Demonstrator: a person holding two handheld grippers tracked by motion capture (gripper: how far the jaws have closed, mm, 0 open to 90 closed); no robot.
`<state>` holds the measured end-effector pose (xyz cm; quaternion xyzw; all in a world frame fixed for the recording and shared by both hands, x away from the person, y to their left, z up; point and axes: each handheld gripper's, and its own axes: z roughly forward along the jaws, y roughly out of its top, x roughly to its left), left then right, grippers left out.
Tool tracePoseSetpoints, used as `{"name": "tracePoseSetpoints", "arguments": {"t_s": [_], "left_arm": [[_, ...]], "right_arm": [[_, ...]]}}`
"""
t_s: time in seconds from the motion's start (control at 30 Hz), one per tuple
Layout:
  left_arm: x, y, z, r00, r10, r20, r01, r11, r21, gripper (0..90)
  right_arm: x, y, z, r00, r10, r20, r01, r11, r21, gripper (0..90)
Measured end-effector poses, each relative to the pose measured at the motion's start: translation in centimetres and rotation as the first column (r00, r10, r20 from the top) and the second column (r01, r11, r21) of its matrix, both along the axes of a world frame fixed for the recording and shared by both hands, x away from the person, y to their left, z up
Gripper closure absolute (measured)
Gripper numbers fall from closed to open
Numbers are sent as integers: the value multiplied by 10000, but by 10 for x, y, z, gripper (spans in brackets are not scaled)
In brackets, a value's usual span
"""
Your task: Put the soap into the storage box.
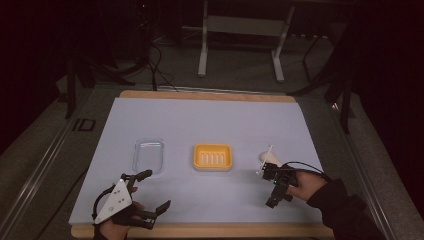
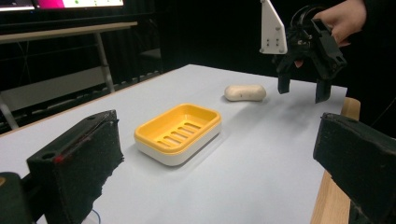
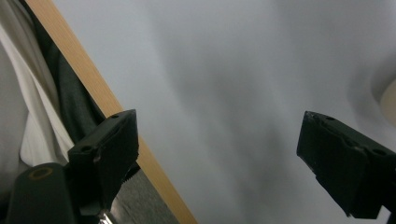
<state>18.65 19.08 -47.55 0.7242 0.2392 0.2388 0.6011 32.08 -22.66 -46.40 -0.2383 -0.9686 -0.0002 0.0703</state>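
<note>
A yellow soap dish [image 1: 213,156] [image 2: 180,130] with a slotted floor sits mid-table. To its right lies a cream bar of soap [image 1: 270,159] [image 2: 245,92], and a pale curve at the edge of the right gripper view [image 3: 390,100] may be that bar. My left gripper [image 1: 155,192] [image 2: 210,172] is near the front left edge, open and empty, facing the dish. My right gripper [image 1: 279,200] [image 2: 302,91] [image 3: 215,158] hovers just in front of the soap, tilted down at the table, jaws wide apart with nothing between them.
A clear plastic tray [image 1: 149,155] lies left of the dish, just beyond the left gripper. The pale blue mat [image 1: 210,120] covers the table. A wooden front edge [image 3: 107,102] [image 2: 336,196] runs close under both hands. A metal table frame [image 1: 240,40] stands beyond the far side.
</note>
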Motion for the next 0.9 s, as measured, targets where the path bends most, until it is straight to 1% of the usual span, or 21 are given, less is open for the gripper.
{"name": "tracePoseSetpoints", "arguments": {"t_s": [0.13, 0.2, 0.27, 0.33, 0.4, 0.47, 0.5, 0.57, 0.73, 0.8, 0.87, 0.9], "left_arm": [[0, 0, 0, 10000, -4, -14, 4, 10000, 22, 12], [0, 0, 0, 10000, -2, -5, 2, 9999, 101, 12], [0, 0, 0, 10000, -9, -10, 9, 9999, 120, 12], [0, -1, 0, 10000, 8, -3, -8, 9999, 132, 12], [0, -1, 0, 10000, 14, -6, -14, 9999, 135, 11], [0, -1, 0, 10000, 15, -4, -15, 9999, 136, 12], [0, -1, 0, 10000, 13, -5, -13, 9999, 137, 12], [0, -1, 0, 10000, 16, -4, -16, 9999, 142, 12], [0, -1, -1, 10000, 21, -9, -21, 9998, 188, 11], [0, -1, -1, 10000, 18, -12, -17, 9997, 227, 12], [0, -1, -1, 10000, 9, -4, -8, 9997, 231, 12], [0, -1, -1, 10000, 8, -6, -8, 9997, 232, 12]], "right_arm": [[3, -2, 1, 10000, -76, -17, 76, 9999, -118, 128], [4, -3, 2, 9997, -227, -15, 226, 9995, -236, 128], [7, -6, 2, 9985, -532, -149, 526, 9979, -374, 128], [9, -9, 1, 9962, -851, -204, 837, 9947, -594, 128], [12, -12, 0, 9936, -1118, -142, 1102, 9902, -858, 128], [15, -15, 0, 9898, -1422, -114, 1404, 9853, -977, 128], [19, -17, 1, 9866, -1630, -8, 1621, 9819, -980, 129], [20, -18, 1, 9850, -1727, -5, 1718, 9802, -986, 129], [29, -23, 1, 9728, -2317, 37, 2305, 9660, -1174, 129], [33, -24, 0, 9700, -2432, 39, 2419, 9627, -1212, 128], [35, -26, -1, 9698, -2439, 106, 2432, 9617, -1262, 128], [37, -27, -1, 9679, -2509, 162, 2508, 9595, -1281, 127]]}}
